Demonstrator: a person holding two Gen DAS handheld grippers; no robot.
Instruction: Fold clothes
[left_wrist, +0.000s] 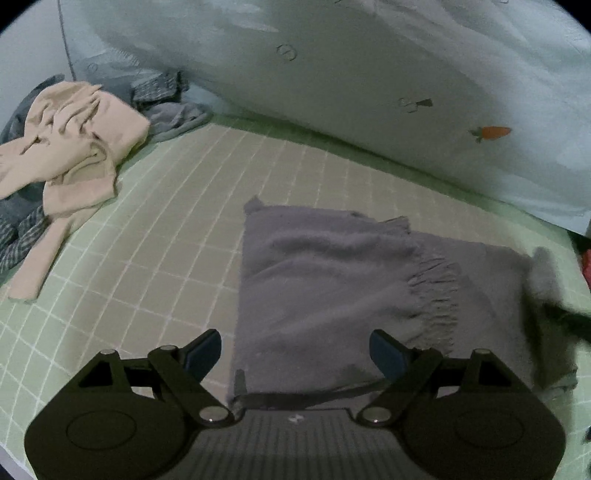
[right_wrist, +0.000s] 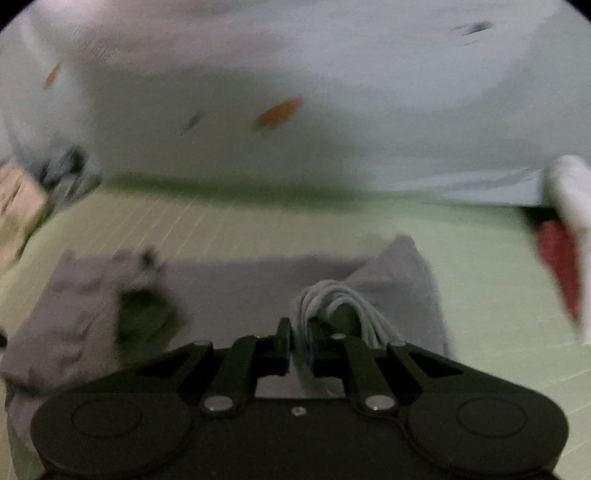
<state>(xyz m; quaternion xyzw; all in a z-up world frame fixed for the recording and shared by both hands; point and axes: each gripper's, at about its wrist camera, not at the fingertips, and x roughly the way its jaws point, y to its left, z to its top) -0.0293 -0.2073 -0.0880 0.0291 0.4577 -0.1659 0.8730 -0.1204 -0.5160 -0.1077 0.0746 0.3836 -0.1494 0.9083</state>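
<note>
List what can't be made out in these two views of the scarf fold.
- Left wrist view: the scarf's near edge is hidden behind the open left gripper; its right end is blurred.
- Left wrist view: the clothes pile is cut off by the left edge.
- Right wrist view: motion blur smears everything; what the red and white thing is cannot be told.
- Right wrist view: the right gripper is shut on the scarf's fringe.

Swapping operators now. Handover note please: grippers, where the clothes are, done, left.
Left gripper: open, empty, over the grey scarf's near edge.
Right gripper: shut on the scarf's fringe at its right end.
Scarf lies on the green checked sheet, left part already folded over.
Left: finish the scarf fold, then the beige garment and the grey clothes heaped with it.
</note>
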